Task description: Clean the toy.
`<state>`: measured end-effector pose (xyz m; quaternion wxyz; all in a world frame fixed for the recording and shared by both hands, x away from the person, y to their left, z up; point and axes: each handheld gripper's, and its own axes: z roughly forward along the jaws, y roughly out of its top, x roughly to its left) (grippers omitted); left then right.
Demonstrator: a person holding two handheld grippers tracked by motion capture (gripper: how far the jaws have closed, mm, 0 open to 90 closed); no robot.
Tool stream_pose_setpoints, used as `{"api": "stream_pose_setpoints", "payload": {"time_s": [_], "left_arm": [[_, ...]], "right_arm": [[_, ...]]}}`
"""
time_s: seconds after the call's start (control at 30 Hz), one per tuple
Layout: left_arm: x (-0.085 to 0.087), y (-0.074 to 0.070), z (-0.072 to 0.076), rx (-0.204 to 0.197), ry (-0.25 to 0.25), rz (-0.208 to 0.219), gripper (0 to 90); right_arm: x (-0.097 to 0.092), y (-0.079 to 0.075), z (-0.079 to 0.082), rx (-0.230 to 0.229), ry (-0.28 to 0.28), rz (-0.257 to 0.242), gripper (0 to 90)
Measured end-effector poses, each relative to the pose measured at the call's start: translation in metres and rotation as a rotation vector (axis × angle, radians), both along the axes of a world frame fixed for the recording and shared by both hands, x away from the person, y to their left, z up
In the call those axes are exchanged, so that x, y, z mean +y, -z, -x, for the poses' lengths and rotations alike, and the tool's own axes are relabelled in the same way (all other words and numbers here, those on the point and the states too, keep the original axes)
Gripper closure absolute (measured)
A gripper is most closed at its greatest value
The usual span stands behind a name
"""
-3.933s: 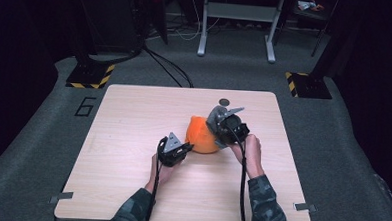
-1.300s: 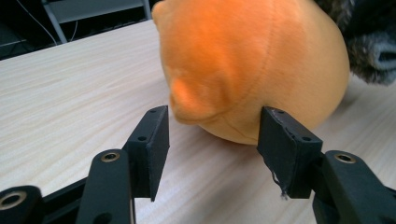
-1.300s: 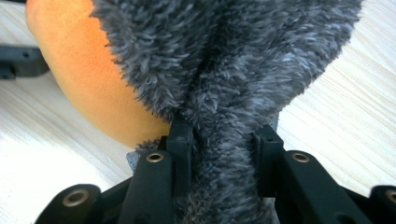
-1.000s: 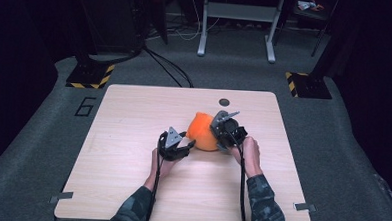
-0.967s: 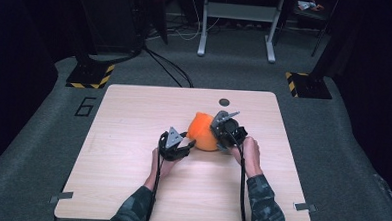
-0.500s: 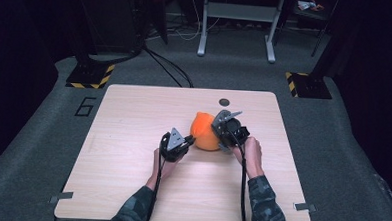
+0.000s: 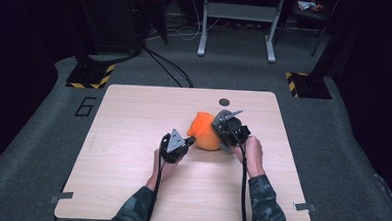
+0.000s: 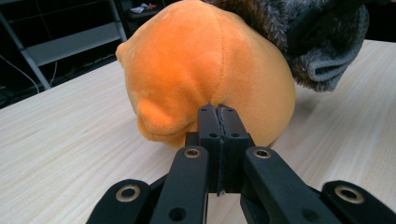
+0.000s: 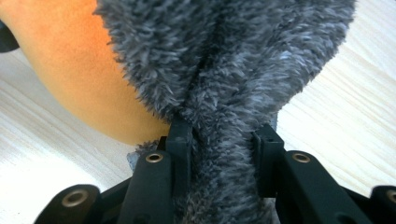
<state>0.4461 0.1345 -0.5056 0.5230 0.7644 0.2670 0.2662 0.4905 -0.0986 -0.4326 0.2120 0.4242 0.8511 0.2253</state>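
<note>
- Left gripper (image 8: 218, 116) jaws just snapped together, tips pinching the orange plush (image 7: 205, 131) seam at table (image 7: 130, 187) centre.
- Right gripper (image 9: 223, 135) clamped on the grey furry cover (image 9: 224, 70) at the plush's 3 o'clock.
- Likely both ends now anchored (ready to pull cover).
- Versus earlier: left gripper nearer the plush.

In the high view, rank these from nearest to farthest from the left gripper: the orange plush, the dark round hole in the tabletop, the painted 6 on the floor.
From the left gripper:
1. Orange plush, right at its jaws.
2. Dark round hole, beyond the plush, near the table's far edge.
3. Painted 6, on the floor off the table's left side.
</note>
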Motion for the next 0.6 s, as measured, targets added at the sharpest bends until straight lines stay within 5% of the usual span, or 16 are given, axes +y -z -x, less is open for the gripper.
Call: {"api": "stream_pose_setpoints", "payload": {"time_s": [0.27, 0.4, 0.6], "left_arm": [[-0.008, 0.0, 0.006, -0.031, 0.029, -0.005, 90.0], [-0.007, 0.001, 0.006, -0.024, 0.026, -0.02, 90.0], [-0.006, 0.002, 0.005, -0.013, 0.038, -0.024, 90.0]], "right_arm": [[0.02, -0.029, 0.012, -0.091, -0.063, -0.008, 66.0], [0.04, -0.025, 0.005, -0.075, -0.098, 0.052, 66.2], [0.032, -0.02, 0.0, -0.044, -0.077, 0.037, 66.2]]}}
